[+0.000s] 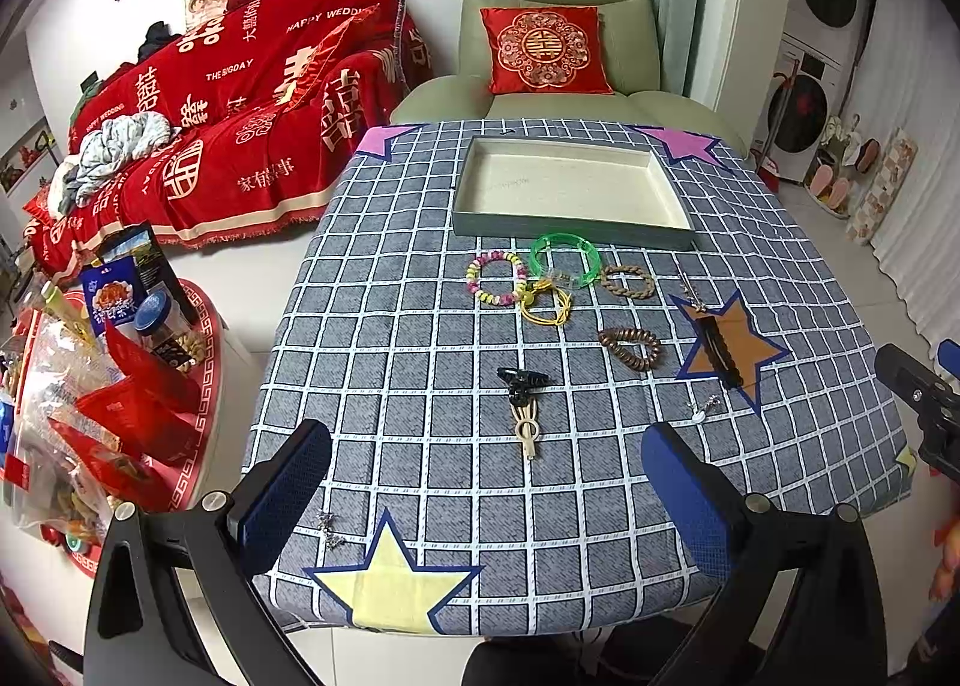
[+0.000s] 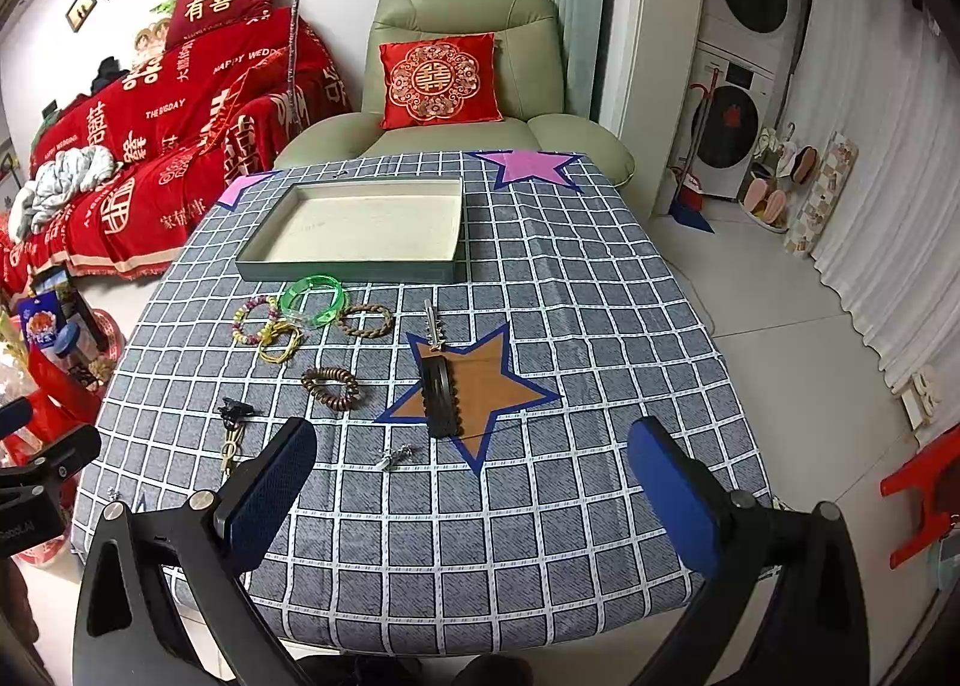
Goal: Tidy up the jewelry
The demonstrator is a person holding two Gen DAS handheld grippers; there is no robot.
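Observation:
An empty cream-lined tray sits at the far side of the checked tablecloth. In front of it lie a green bangle, a pastel bead bracelet, a yellow cord, a braided bracelet, a brown bead bracelet, a black claw clip, a beige clip and a dark comb on the orange star. My left gripper and right gripper hover open above the near table edge, both empty.
Small silver earrings lie near the front. A green armchair stands behind the table, a red-covered sofa to the left, a snack-laden side table close left, and a red stool right.

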